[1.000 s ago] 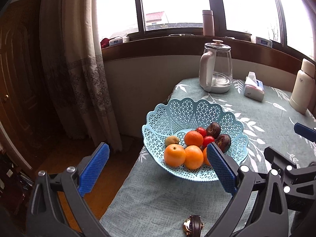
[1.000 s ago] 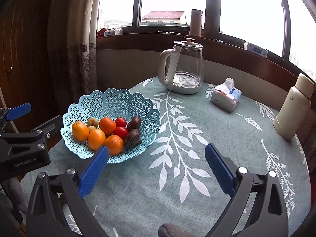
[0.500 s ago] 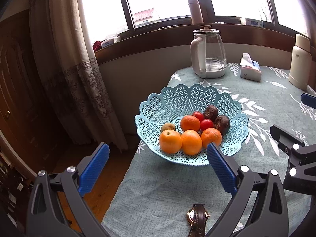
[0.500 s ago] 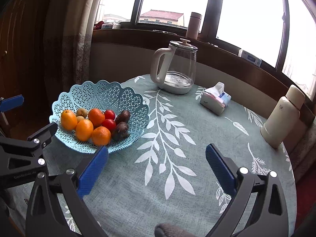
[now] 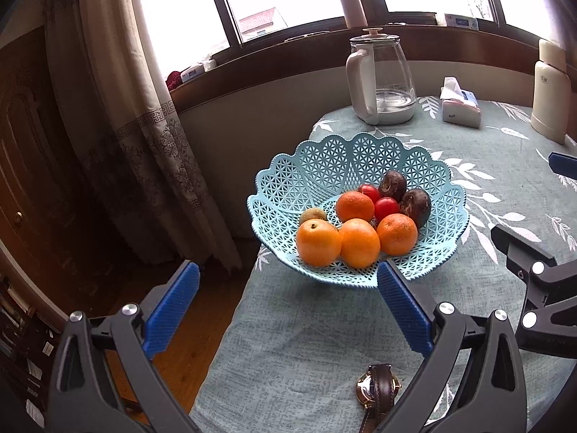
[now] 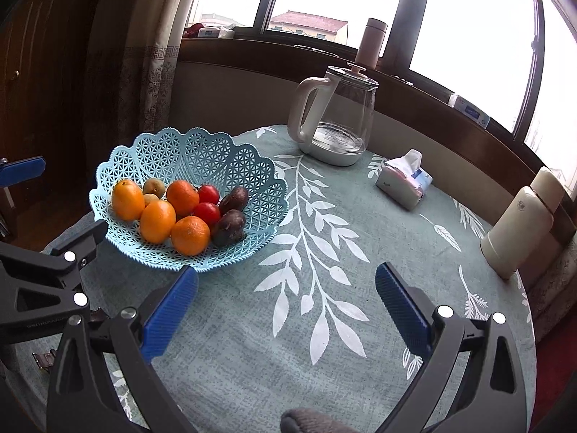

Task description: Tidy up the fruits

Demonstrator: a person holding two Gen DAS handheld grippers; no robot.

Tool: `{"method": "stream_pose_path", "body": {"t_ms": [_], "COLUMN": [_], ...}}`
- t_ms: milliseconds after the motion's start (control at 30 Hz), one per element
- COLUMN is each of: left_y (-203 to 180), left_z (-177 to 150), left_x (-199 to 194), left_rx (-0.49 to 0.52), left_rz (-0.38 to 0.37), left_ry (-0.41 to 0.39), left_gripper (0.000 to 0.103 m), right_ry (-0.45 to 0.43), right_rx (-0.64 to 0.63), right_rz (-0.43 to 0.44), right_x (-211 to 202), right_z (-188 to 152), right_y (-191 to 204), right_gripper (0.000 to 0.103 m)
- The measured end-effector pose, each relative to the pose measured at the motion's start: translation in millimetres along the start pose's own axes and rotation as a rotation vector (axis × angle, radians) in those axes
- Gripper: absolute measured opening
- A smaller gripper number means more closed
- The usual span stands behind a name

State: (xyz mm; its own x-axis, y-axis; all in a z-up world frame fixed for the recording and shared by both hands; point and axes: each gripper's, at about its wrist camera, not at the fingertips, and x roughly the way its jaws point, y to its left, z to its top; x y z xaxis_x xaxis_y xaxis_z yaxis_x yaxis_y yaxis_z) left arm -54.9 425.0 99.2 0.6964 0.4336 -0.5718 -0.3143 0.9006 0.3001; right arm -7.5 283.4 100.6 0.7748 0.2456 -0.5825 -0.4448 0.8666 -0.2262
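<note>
Pale-blue plastic lattice, shaped into a scalloped basket (image 5: 364, 166), sitting near the left edge of the worktop (image 6: 360, 288) on a grey-green cloth printed with white leaves. Piled inside: four oranges (image 5: 359, 242), two small red fruits (image 5: 386, 206), two dark purple-brown fruits (image 5: 415, 206) and at least one small brownish-green fruit (image 5: 313, 213) at the back of the heap. No loose fruit visible anywhere on the cloth, so probably close to finished, or else not yet begun if sorting by kind is meant; impossible to say which from these views. Left hand-held gripper (image 5: 288, 306) spread wide apart and empty, hovering just short of the basket's near rim, partly out over the floor beyond the worktop's left edge. Right hand-held gripper (image 6: 286, 303) likewise wide apart and empty, above bare cloth near the middle of the worktop. Toward the far edge: glass kettle (image 6: 337, 122), tissue pack (image 6: 404, 180); cream flask (image 6: 523, 223) at the right edge. Wristwatch (image 5: 377, 391) lying at the near edge. Small printing on flask and tissue pack, too blurred to read; faint lettering on the left tool's body, seen from the right wrist, equally illegible.
</note>
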Motion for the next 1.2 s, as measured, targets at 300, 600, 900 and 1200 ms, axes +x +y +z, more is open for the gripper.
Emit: {"method": "stream_pose_path", "body": {"t_ms": [300, 600, 900, 1200], "left_y": [0.8, 1.2, 2.0, 1.3], "left_z": [-2.9, -3.4, -3.5, -3.3], "left_x": [9.0, 11.5, 13.9, 13.8], "left_rx": [0.001, 0.002, 0.000, 0.003], "left_rz": [0.001, 0.000, 0.004, 0.005], "left_ry": [0.021, 0.024, 0.028, 0.028], "left_gripper": [0.100, 0.100, 0.100, 0.100], "right_ry": [0.009, 0.015, 0.018, 0.010], "right_rx": [-0.025, -0.032, -0.033, -0.062], "right_rz": [-0.019, -0.011, -0.020, -0.062], "right_x": [6.1, 9.0, 11.9, 11.7], "right_z": [1.0, 0.4, 0.2, 1.5], "right_y": [6.8, 9.2, 9.5, 13.3], "right_gripper": [0.098, 0.098, 0.098, 0.098]}}
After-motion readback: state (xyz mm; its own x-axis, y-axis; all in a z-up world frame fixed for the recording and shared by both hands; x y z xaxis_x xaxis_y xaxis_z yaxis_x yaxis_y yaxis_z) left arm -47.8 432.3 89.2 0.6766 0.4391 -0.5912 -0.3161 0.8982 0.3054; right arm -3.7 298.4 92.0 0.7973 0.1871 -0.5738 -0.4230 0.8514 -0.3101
